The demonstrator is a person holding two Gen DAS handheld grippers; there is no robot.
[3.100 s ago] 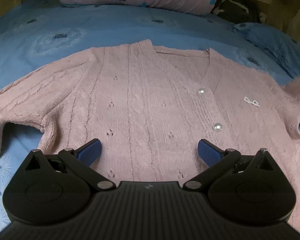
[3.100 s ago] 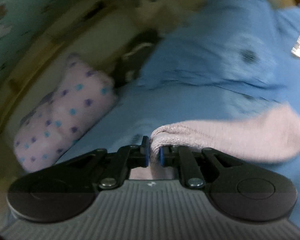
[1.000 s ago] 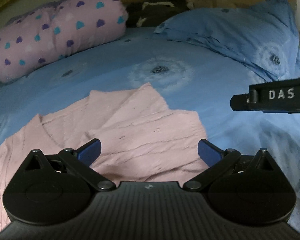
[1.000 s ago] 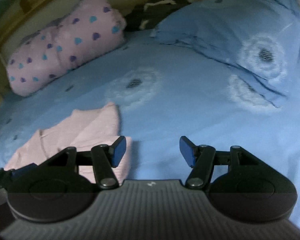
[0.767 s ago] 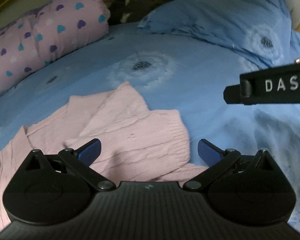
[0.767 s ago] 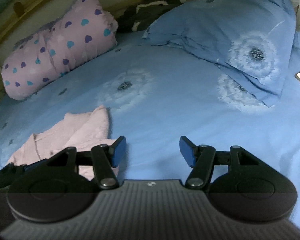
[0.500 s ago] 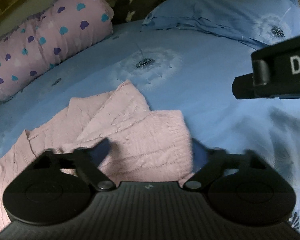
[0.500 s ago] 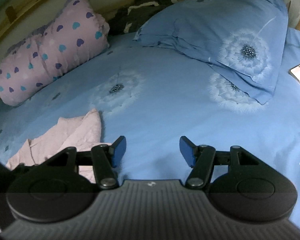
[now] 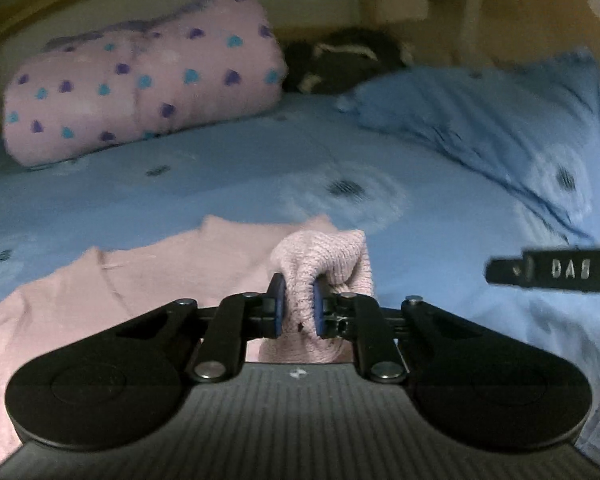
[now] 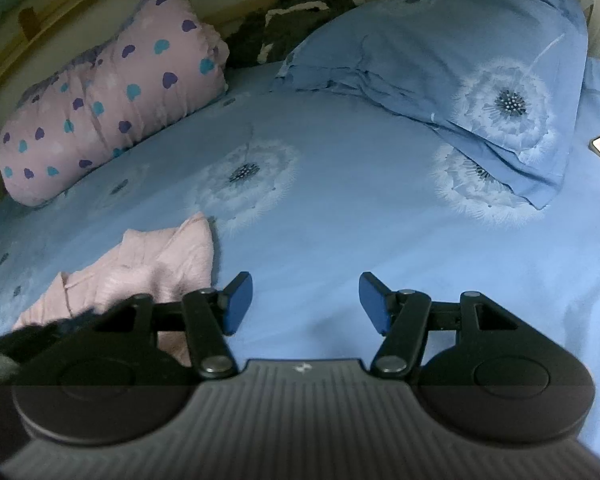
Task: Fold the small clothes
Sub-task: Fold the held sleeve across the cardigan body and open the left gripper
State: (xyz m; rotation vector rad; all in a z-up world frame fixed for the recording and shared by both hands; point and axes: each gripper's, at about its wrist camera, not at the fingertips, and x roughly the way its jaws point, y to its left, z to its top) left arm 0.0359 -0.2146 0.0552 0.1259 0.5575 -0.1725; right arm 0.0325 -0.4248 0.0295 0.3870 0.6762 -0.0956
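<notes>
We judge the fold partly done: our left claw (image 9: pixel 298 306) pinches a bunched cuff of the pink knit cardigan (image 9: pixel 140 280), which lies on the bed (image 9: pixel 420 248) ahead-left of it. Our right claw (image 10: pixel 306 304) gapes empty over bare sheet, the cardigan to its left; more folds remain.

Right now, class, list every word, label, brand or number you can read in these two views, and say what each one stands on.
"DAS" (motion-blurred, the last letter unsure): white letters on the black bar at the right edge of the left wrist view.

Small white logo marks on each gripper body: too small to read.

No readable text on the pink cardigan, the bedding or the pillows.
</notes>
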